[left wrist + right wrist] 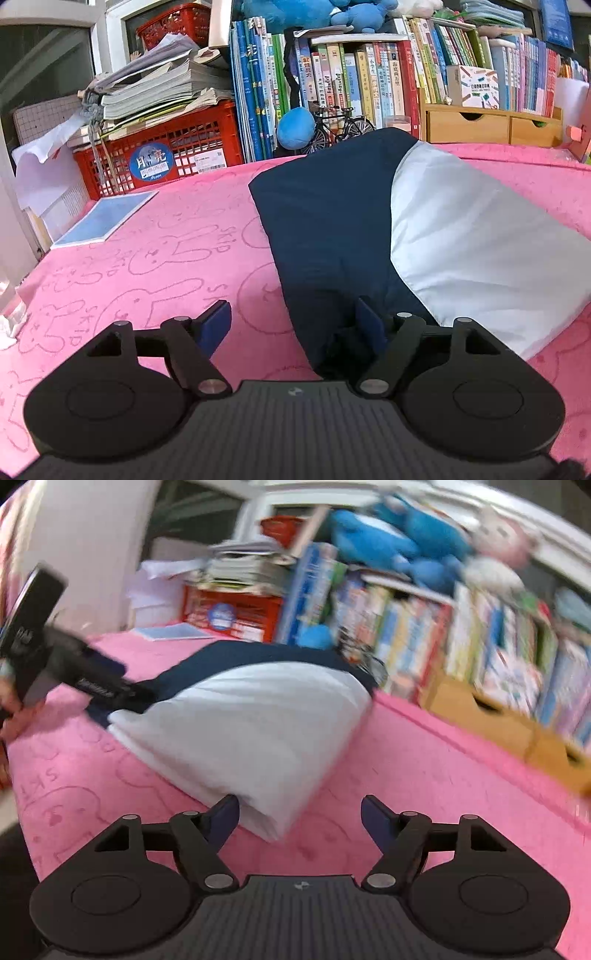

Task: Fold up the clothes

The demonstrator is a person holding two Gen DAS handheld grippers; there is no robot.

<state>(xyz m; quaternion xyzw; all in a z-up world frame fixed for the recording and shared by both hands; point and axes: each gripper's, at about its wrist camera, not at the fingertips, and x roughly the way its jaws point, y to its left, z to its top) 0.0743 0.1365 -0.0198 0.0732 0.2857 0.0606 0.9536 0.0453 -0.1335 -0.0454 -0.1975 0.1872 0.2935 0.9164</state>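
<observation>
While both grippers sit low at its near edge, the folded navy-and-white garment [369, 229] lies on the pink bunny-print cover [147, 258].

Left gripper [295, 325]: jaws wide apart, the right finger touching or overlapping the garment's navy corner, the left finger over bare cover; no grasp visible. Right gripper [299, 814]: jaws wide, nothing between them, the white folded corner lying just beside its left finger. Right view is motion-blurred. Behind the garment: red crate [177, 147], bookshelf [369, 81], blue notebook [107, 218].
</observation>
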